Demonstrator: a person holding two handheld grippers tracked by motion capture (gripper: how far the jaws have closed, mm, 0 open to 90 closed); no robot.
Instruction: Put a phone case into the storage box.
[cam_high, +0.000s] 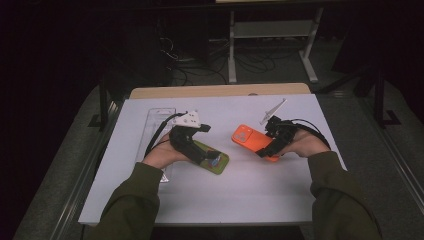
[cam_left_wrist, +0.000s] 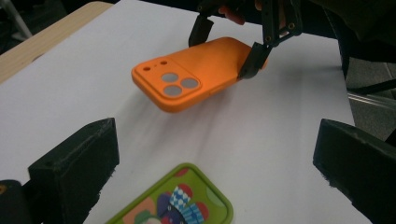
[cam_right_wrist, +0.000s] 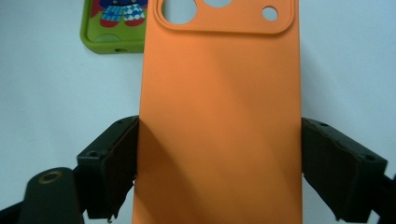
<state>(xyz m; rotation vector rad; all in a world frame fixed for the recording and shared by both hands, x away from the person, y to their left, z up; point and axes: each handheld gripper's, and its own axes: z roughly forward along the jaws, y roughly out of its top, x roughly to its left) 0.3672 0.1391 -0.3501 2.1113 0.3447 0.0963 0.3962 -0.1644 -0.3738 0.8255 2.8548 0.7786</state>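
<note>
No text, brand, number or sign can be read; the green rubber phone case (cam_left_wrist: 180, 200) bears only a cartoon print

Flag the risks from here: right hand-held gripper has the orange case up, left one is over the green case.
1. The right hand-held gripper pinches the orange phone case across its side edges near one end, so the long free end could sag or twist out.
2. The case looks soft; squeezing harder may bow it.
3. The left hand-held gripper is open over the green phone case, with the orange one lifted just ahead; a forward move could knock them together.
</note>
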